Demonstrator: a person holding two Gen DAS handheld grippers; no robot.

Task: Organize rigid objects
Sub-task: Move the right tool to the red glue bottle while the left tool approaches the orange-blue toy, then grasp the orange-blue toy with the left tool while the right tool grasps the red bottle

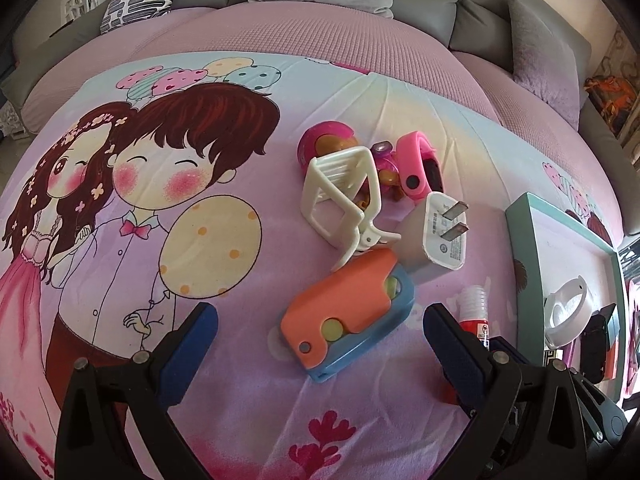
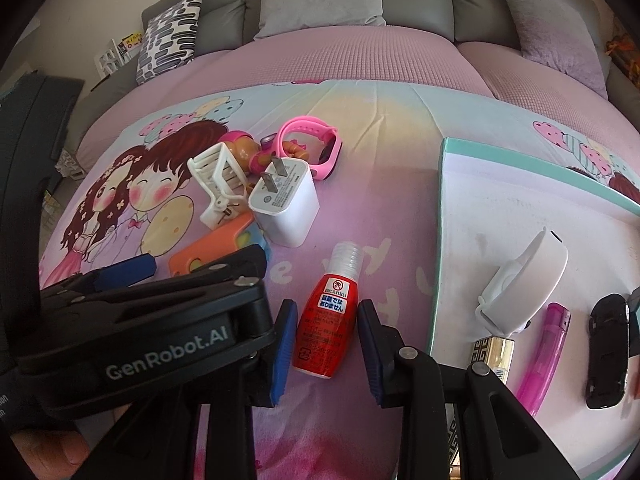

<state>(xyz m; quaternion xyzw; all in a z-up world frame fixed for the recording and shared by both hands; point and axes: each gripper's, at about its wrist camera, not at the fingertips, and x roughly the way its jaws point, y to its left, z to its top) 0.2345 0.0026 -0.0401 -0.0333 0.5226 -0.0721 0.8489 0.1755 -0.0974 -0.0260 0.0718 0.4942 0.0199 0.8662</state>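
Straddling red bottle [image 2: 329, 322], right gripper [image 2: 327, 354]: pads narrowed either side, slim gaps showing, not yet pinching. Bottle flat on bedspread [image 2: 384, 208], long axis along fingers, cap far. Tray [image 2: 442, 216] just right. Left gripper [image 1: 320, 344] spread wide near orange toy [image 1: 346, 312].

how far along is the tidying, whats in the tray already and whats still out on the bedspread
Done: the tray already holds a white band, a pink lighter and a black toy car. In hand: the right tongs straddle the red bottle, pads not yet pressing. Left: the orange-and-blue toy between the open left tongs, the white charger, white clip, pink watch and small doll.
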